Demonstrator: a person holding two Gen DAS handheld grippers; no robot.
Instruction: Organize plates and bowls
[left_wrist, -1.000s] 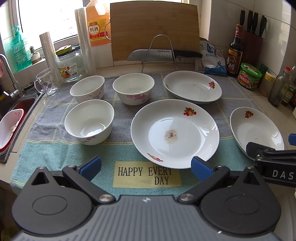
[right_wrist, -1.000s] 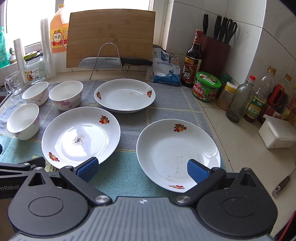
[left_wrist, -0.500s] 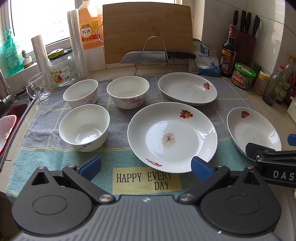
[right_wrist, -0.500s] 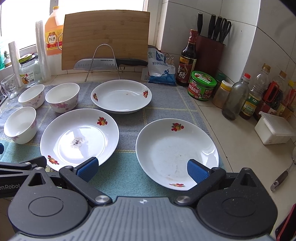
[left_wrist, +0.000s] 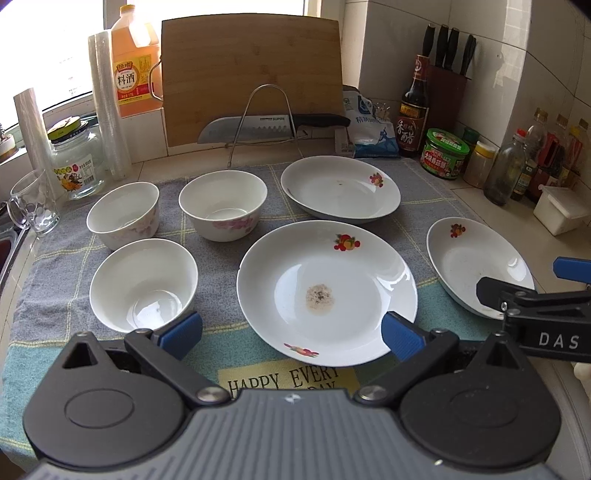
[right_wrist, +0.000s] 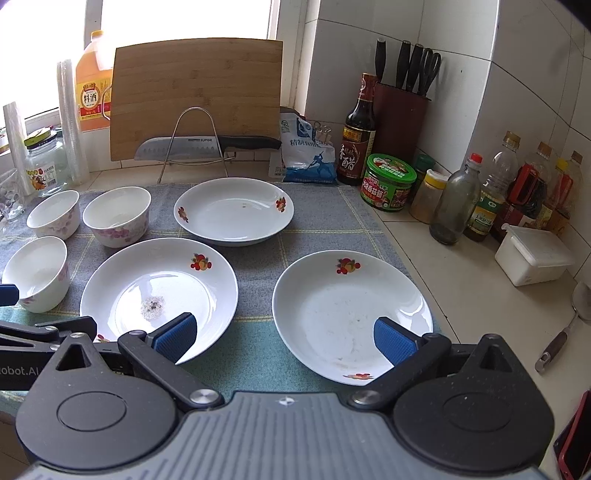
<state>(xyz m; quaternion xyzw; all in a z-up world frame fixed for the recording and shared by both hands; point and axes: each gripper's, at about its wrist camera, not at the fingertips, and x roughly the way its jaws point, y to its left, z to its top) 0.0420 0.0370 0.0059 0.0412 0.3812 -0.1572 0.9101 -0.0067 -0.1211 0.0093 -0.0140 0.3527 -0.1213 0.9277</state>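
Three plates and three bowls sit spread on the towel, and the landmark is the big plate (left_wrist: 327, 288) with the grey speck patch at its centre. Behind it lies the far plate (left_wrist: 340, 188); to its right, apart, the right plate (left_wrist: 476, 266) rests at the towel's edge. Left of the big plate stands the near bowl (left_wrist: 142, 282), with the middle bowl (left_wrist: 222, 205) and the left bowl (left_wrist: 123, 214) behind that one.

Left gripper (left_wrist: 291, 330) hovers over the towel (left_wrist: 229, 258) with jaws spread wide, empty, straddling the big plate's near rim. Right gripper (right_wrist: 284, 334) is likewise wide open and holds nothing, between the big plate and the right plate.

Only the right view takes in the spoon (right_wrist: 565, 325) on the bare surface (right_wrist: 476, 295) beyond the right plate. Only the left view reads the towel's lettering and shows a glass mug (left_wrist: 31, 206) far left of the bowls.
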